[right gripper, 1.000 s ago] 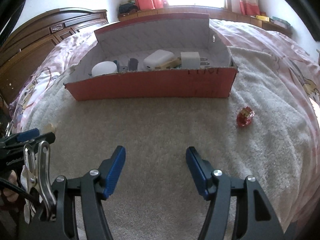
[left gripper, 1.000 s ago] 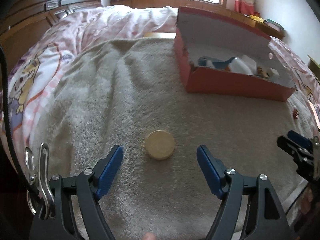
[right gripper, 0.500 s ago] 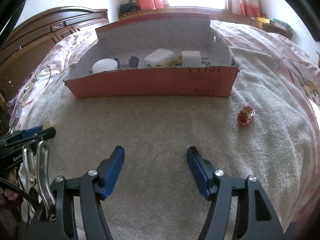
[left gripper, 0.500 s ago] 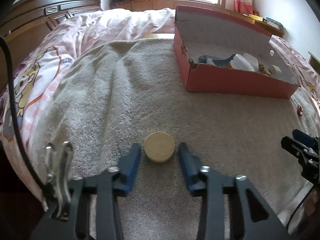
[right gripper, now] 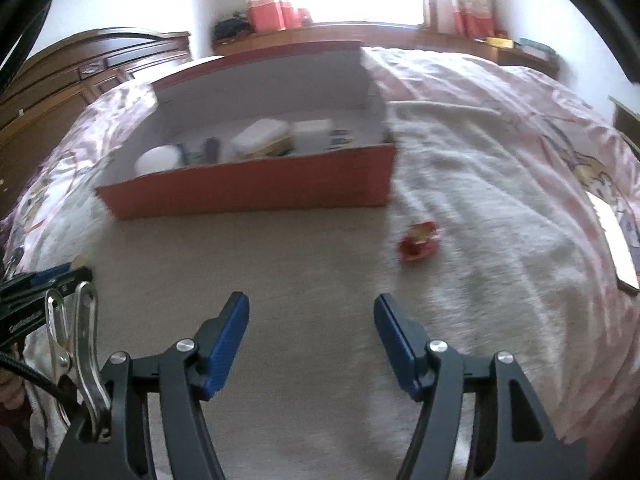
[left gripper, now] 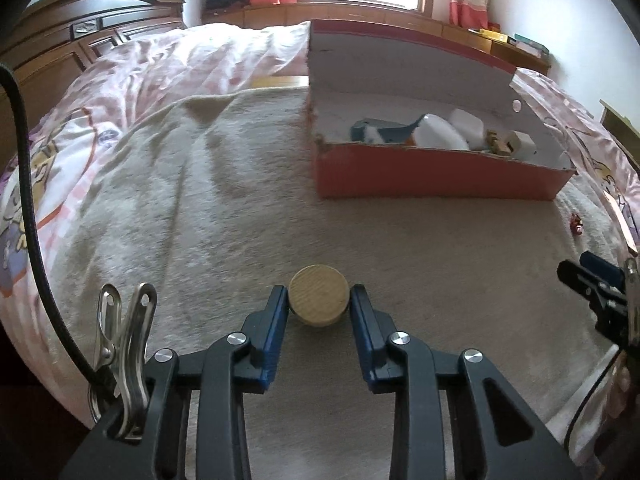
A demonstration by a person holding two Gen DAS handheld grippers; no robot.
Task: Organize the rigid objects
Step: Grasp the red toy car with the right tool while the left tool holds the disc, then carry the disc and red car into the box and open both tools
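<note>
A round wooden disc (left gripper: 319, 294) lies on the beige blanket, and my left gripper (left gripper: 319, 296) is shut on it, its blue pads pressing both sides. Beyond it stands the red cardboard box (left gripper: 440, 178), open, holding white, blue and tan items. In the right wrist view my right gripper (right gripper: 311, 308) hovers open over bare blanket with nothing between its fingers. A small red toy (right gripper: 418, 242) lies ahead and to the right of it, near the corner of the red box (right gripper: 248, 190). The same toy (left gripper: 576, 224) shows far right in the left wrist view.
The beige blanket (left gripper: 200, 200) covers a bed with pink patterned bedding (right gripper: 520, 112). A dark wooden headboard (left gripper: 80, 40) stands at the left, a window ledge behind. My right gripper (left gripper: 592, 280) pokes in at the left view's right edge.
My left gripper closed from wide open onto the wooden disc. My right gripper swung right, so the box slid left in its view and the red toy came nearer.
</note>
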